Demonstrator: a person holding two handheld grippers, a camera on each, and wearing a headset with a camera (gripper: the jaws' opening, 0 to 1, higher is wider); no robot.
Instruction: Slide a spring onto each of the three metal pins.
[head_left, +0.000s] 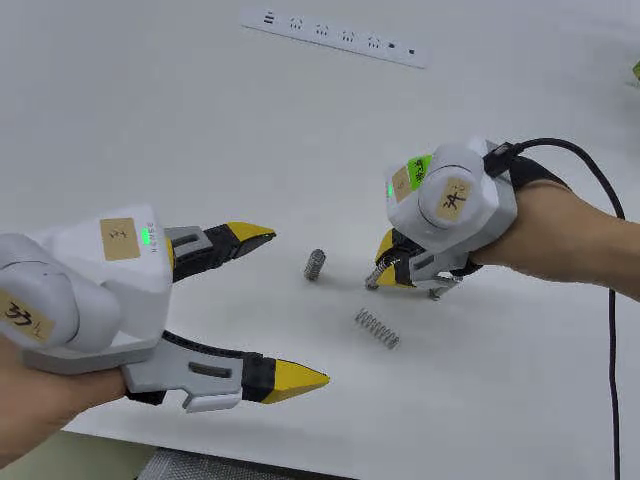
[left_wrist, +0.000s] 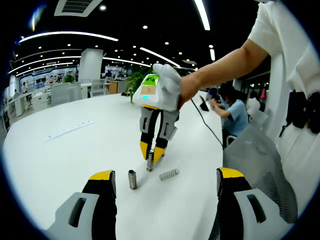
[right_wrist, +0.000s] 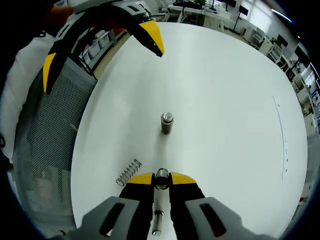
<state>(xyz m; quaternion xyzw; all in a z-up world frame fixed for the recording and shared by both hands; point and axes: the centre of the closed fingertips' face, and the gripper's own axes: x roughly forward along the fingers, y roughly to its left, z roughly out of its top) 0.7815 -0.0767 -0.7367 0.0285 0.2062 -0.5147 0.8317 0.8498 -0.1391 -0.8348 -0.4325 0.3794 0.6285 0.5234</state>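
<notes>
Holding one metal pin (right_wrist: 158, 205) clamped between the closed jaws of the right gripper (right_wrist: 161, 181) low at the table (head_left: 500, 400), left gripper (head_left: 290, 306) wide open, empty; judged best: steady pin, pinch loose spring (head_left: 377, 329) lying just beside it mid-coil, avoid the upright sprung pin (head_left: 314, 264) nearby.

Three silver coiled metal springs (head_left: 377, 329), two thin silver metal pins (right_wrist: 167, 118), one long white power strip (head_left: 335, 37) and one black cable (head_left: 612, 330) on the white tabletop (head_left: 200, 120).
</notes>
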